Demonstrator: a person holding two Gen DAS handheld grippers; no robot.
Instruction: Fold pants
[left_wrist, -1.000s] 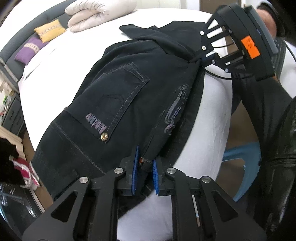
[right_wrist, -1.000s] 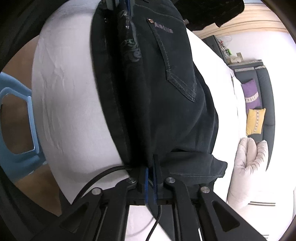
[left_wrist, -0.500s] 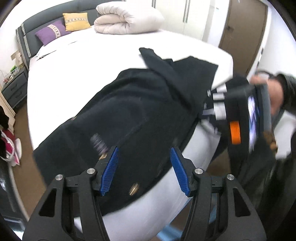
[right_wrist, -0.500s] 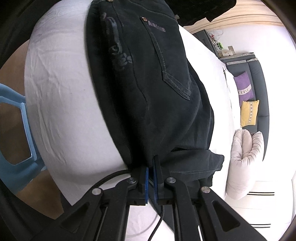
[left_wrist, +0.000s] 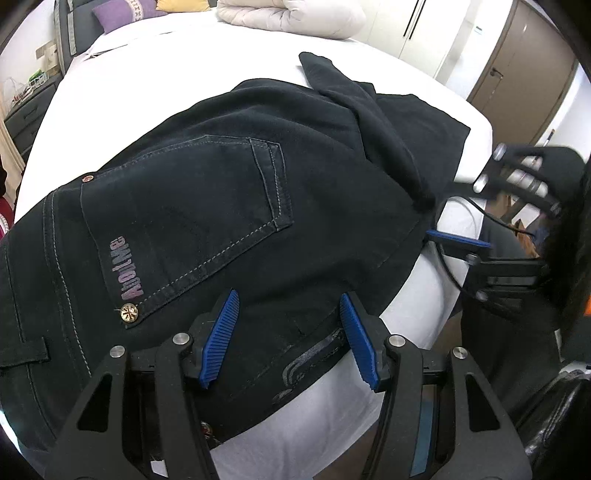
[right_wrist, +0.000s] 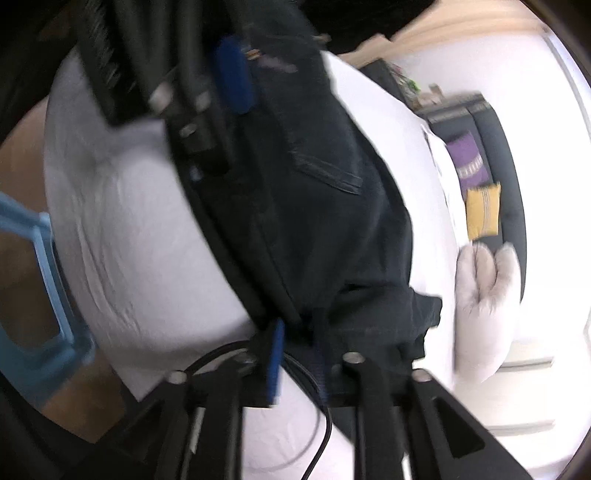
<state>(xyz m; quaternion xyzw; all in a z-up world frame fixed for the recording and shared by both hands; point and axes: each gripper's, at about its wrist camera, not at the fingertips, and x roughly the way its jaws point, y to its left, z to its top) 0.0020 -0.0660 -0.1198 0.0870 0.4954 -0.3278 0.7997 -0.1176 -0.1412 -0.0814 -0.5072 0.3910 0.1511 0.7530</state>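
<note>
Dark navy jeans (left_wrist: 229, 206) lie folded lengthwise on the white bed (left_wrist: 122, 92), back pocket and waistband facing up, the leg ends bunched at the far side. My left gripper (left_wrist: 288, 339) is open and empty, hovering just above the seat of the jeans near the bed's front edge. The right gripper (left_wrist: 458, 240) shows at the right, at the jeans' edge. In the blurred right wrist view, my right gripper (right_wrist: 299, 354) has its jaws apart at the jeans' (right_wrist: 317, 206) bunched end, with nothing clamped; the left gripper (right_wrist: 207, 92) shows at the top.
A folded white duvet (left_wrist: 288, 18) and purple and yellow cushions (left_wrist: 125, 7) lie at the bed's head. A blue plastic chair (right_wrist: 40, 302) stands beside the bed. A cable (right_wrist: 317, 435) hangs under the right gripper. Wardrobe doors (left_wrist: 524, 74) are at the back right.
My left gripper let go of the jeans' waist, opened wide and lifted over them. My right gripper, shut on the jeans' edge until half a second ago, has opened and is moving.
</note>
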